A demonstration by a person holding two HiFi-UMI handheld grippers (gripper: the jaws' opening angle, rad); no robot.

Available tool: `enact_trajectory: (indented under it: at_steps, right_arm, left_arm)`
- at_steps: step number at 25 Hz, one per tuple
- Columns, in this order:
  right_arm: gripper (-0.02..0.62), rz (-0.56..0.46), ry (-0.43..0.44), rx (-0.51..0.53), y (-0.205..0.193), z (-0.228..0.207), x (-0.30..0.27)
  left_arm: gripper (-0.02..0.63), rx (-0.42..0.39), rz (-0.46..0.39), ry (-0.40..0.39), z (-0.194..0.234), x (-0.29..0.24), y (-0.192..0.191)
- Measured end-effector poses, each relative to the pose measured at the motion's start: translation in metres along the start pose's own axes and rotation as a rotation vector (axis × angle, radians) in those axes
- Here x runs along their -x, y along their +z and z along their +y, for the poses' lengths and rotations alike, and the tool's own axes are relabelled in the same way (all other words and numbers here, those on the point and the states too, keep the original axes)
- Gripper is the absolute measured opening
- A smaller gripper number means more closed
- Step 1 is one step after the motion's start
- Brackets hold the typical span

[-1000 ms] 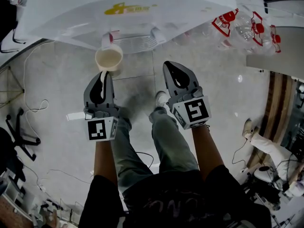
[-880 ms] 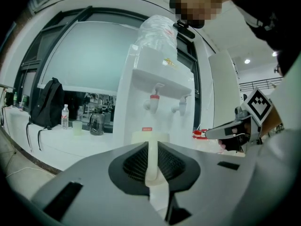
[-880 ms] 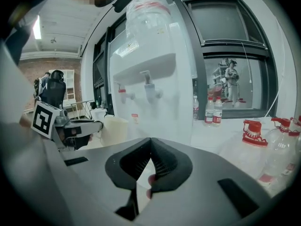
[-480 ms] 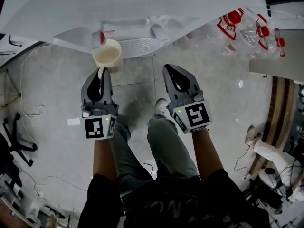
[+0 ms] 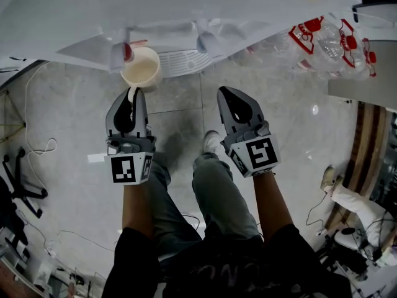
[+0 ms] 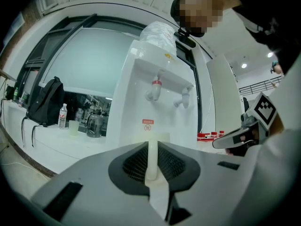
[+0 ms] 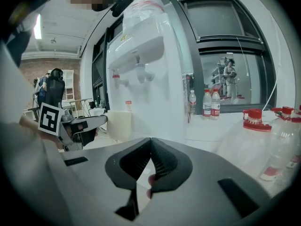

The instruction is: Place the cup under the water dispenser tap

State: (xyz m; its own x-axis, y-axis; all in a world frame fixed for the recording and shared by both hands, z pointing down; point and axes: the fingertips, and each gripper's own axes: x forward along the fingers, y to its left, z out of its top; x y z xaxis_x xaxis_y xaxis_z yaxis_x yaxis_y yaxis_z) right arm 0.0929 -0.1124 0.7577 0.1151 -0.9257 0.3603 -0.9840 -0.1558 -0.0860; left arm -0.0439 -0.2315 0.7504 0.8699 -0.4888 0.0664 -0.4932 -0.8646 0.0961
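Fingers of our left gripper (image 5: 131, 94) pinch the handle (image 6: 151, 159) of the cream cup (image 5: 141, 70), held by the red tap (image 5: 126, 51) of the water dispenser (image 5: 217, 11) at upper left of the frame. Our right gripper (image 5: 225, 93) has its fingers closed on nothing, both forearms (image 5: 135, 207) outstretched.

Grey left gripper (image 5: 131, 93) and right gripper (image 5: 223, 92) carry black-and-white marker cubes (image 5: 255, 154); the person wears a black top (image 5: 205, 272) and grey-green trousers (image 5: 217, 191).
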Motion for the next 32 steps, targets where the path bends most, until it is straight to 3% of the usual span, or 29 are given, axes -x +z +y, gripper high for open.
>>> enact_trajectory:
  at_steps: [5, 11, 27, 32]
  right_arm:
    - [0.015, 0.106, -0.002, -0.011, -0.018, 0.000, 0.002]
    - [0.015, 0.152, 0.002, -0.025, -0.025, 0.001, -0.001]
    - [0.015, 0.067, -0.005, -0.018, -0.005, 0.003, -0.009]
    - [0.015, 0.136, -0.015, -0.038, -0.013, 0.002, -0.003]
  left_arm:
    - [0.051, -0.001, 0.014, -0.004, 0.002, -0.001, -0.005]
    - [0.053, -0.011, 0.051, -0.013, 0.003, -0.005, -0.014]
    - [0.072, -0.002, 0.109, -0.011, 0.006, -0.003, -0.021]
    - [0.102, -0.011, 0.122, -0.024, 0.007, -0.001, -0.021]
